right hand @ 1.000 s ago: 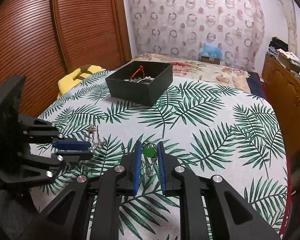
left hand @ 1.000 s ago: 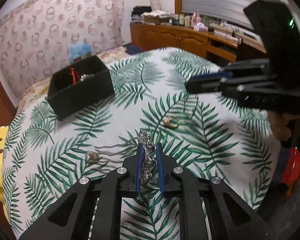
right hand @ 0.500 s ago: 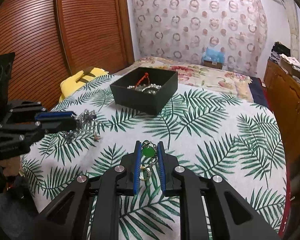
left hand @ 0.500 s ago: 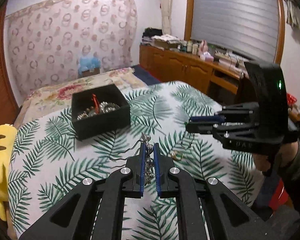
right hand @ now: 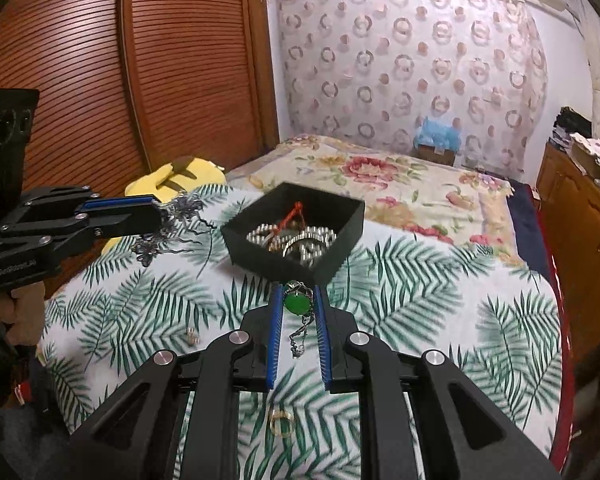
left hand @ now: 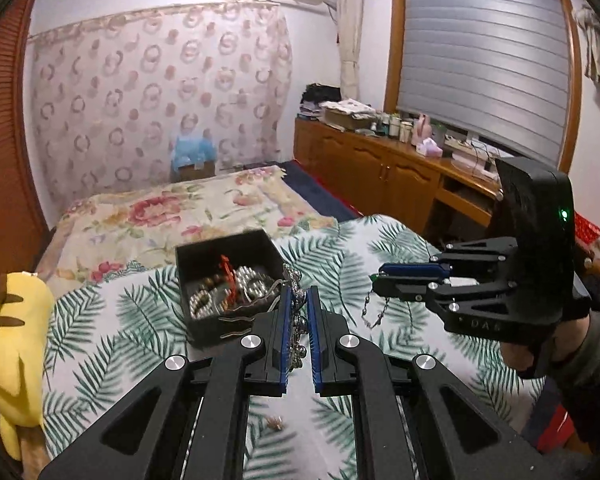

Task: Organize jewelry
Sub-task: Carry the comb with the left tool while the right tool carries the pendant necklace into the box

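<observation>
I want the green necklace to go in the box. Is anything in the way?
Nothing visible blocks it. The right gripper holds the green necklace just short of the open black box, above the tablecloth. The left gripper, holding a silver hairpin, is off to the side.

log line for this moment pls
left gripper: shut on silver hair comb | right gripper: shut on green pendant necklace | both raised near black box | gold ring on tablecloth

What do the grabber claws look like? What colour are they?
Both are black, angular frames with silver round bolts. The left gripper and right gripper have long thin fingers lined with ridged blue pads. The right one's boxy top has a small green light, and faint lettering marks each side.
</observation>
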A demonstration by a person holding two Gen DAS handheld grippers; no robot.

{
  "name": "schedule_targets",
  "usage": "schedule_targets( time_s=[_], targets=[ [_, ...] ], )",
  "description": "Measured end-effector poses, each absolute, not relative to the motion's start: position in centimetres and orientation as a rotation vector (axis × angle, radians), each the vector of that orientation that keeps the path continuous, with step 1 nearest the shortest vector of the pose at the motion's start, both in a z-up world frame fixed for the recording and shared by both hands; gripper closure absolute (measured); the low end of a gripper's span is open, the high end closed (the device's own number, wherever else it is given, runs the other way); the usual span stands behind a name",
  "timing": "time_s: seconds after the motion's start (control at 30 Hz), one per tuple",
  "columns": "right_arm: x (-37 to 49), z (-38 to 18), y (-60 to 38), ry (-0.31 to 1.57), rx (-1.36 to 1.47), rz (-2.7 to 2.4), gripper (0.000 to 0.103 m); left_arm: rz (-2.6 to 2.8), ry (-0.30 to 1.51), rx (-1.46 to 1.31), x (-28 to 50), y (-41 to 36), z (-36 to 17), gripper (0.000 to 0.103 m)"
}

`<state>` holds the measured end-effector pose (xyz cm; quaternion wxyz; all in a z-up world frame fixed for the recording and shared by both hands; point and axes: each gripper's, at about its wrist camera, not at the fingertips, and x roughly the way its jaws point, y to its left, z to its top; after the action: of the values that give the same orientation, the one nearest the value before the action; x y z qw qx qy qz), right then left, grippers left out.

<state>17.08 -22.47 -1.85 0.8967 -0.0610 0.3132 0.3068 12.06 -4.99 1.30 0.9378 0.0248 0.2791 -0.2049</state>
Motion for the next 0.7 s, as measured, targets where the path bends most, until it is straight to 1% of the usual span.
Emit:
schedule_targets(
  time_s=[0.37,0.7],
  targets=[
    [22.0,-0.1,-20.8,0.617,-0.132,0.674,0.085,-0.375,0.553,0.024,18.3,-3.9,3.1,0.096],
    [25.4,-0.5,-20.2,0.631,-0.119,0.703,0.085,-0.360,0.612,-0.012,24.1,-3.8,0.3,0.096]
  ],
)
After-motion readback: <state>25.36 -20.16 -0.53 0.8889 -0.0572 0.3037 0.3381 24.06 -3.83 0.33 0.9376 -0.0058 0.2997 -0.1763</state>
